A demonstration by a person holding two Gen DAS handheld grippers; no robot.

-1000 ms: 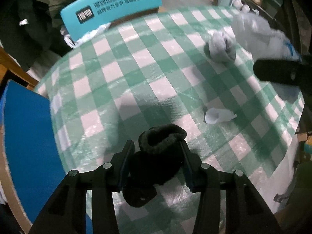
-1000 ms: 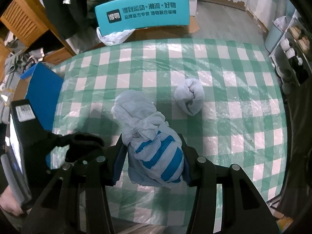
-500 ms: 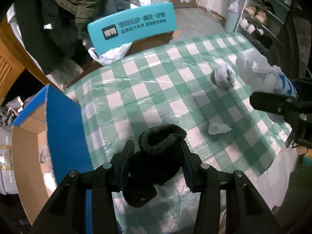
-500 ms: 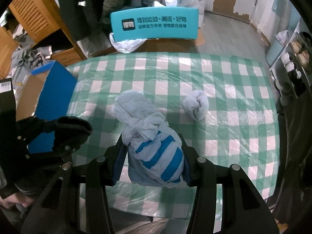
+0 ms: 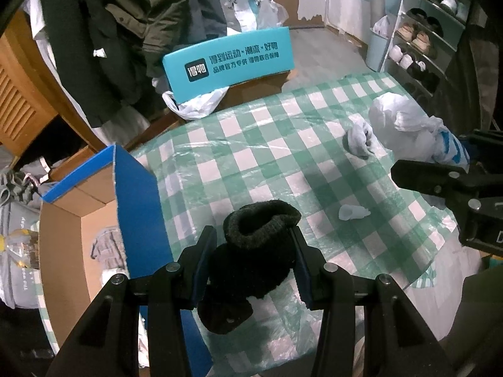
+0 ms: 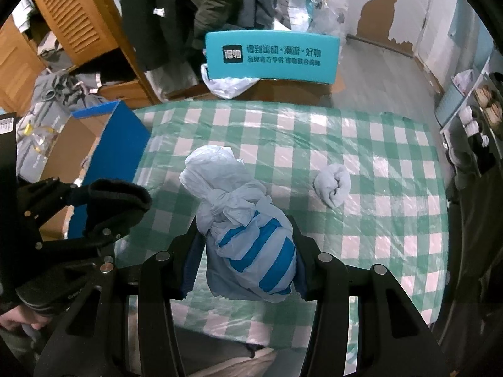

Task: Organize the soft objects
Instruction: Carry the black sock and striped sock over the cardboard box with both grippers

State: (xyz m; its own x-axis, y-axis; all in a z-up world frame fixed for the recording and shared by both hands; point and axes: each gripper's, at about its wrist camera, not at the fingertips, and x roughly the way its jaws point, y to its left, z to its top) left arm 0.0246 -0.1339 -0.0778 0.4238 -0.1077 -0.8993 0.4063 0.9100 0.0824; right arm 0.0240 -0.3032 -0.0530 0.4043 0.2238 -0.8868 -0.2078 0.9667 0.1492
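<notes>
Black sock roll point(image 5: 256, 251): coarse fuzzy knit, matt, ribbed cuff. White bundle point(image 6: 248, 235) with blue stripes: thin crinkled plastic film, faint sheen. Small grey roll point(image 6: 333, 185), far right: soft cloth. Table cover point(image 5: 251, 163): green check under clear glossy wrinkled plastic. Box point(image 5: 72, 235) at left: matt brown cardboard, smooth blue outer face. Gripper fingers point(image 5: 163, 301): matt black plastic, metal screws.

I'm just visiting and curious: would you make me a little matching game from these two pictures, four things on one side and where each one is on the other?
Things:
1. black sock bundle
2. striped tied bag
3. pale grey sock ball
4. blue cardboard box

Places:
a. lying loose on the checked tablecloth
b. clamped in the right gripper
c. standing open beside the table
d. clamped in the left gripper

Pairs: 1-d, 2-b, 3-a, 4-c
</notes>
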